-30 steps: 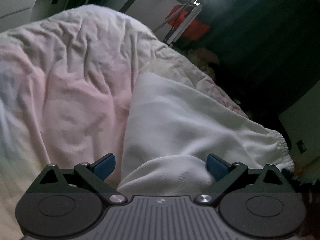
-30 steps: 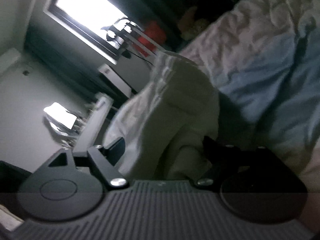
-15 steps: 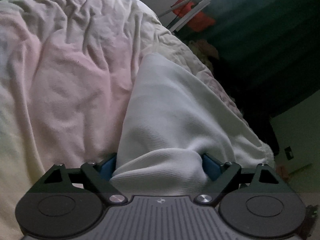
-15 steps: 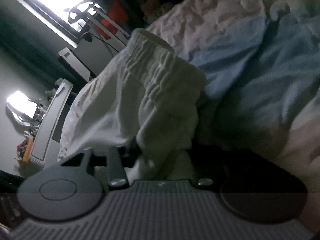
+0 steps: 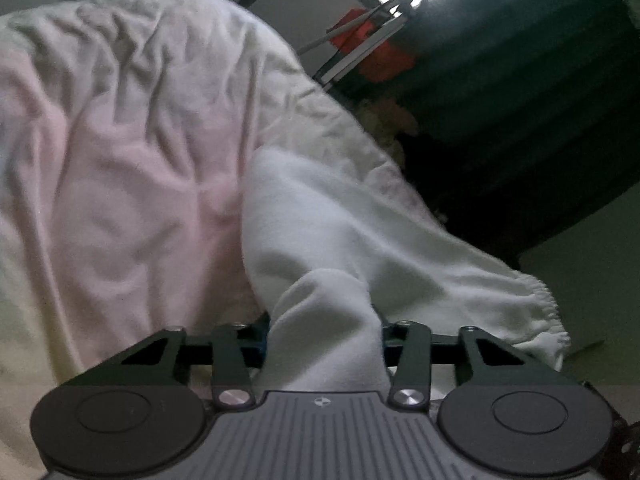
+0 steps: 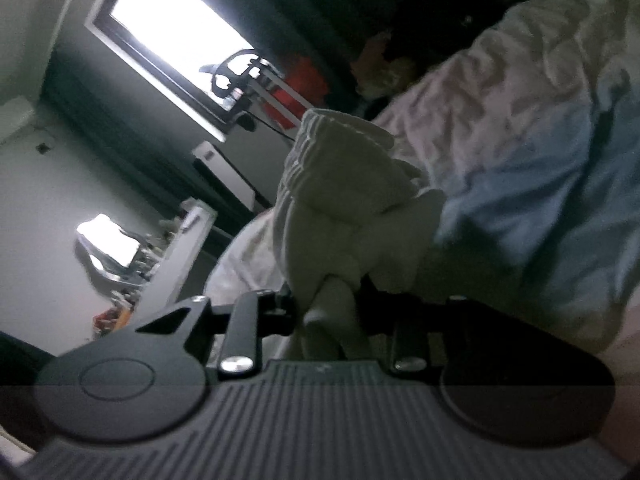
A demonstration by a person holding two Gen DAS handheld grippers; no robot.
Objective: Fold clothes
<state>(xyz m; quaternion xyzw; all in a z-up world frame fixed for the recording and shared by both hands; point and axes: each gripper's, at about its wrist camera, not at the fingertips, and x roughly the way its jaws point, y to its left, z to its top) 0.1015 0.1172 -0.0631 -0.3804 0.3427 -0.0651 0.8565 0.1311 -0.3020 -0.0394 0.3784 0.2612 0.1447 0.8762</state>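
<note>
A white garment (image 5: 352, 236) with an elastic gathered hem (image 5: 548, 304) lies on the bed. My left gripper (image 5: 324, 338) has its jaws closing on a bunched fold of that garment, and the cloth fills the gap between the pads. In the right wrist view the same white garment (image 6: 344, 204) rises in a crumpled heap, its ribbed band (image 6: 304, 148) on top. My right gripper (image 6: 330, 300) has its jaws closing too, pinching a narrow tuck of the cloth. The pads of both grippers are mostly hidden by fabric.
A rumpled pink and pale blue duvet (image 5: 120, 168) covers the bed. Beyond the bed stand a tripod-like stand (image 5: 372, 28) with a red item, dark curtains (image 5: 520, 80), and a bright window (image 6: 180, 36). A cluttered shelf (image 6: 168, 248) is at the left.
Both grippers went from wide open around the white garment to squeezed on bunched folds of it. The right gripper has lifted its part of the cloth upward.
</note>
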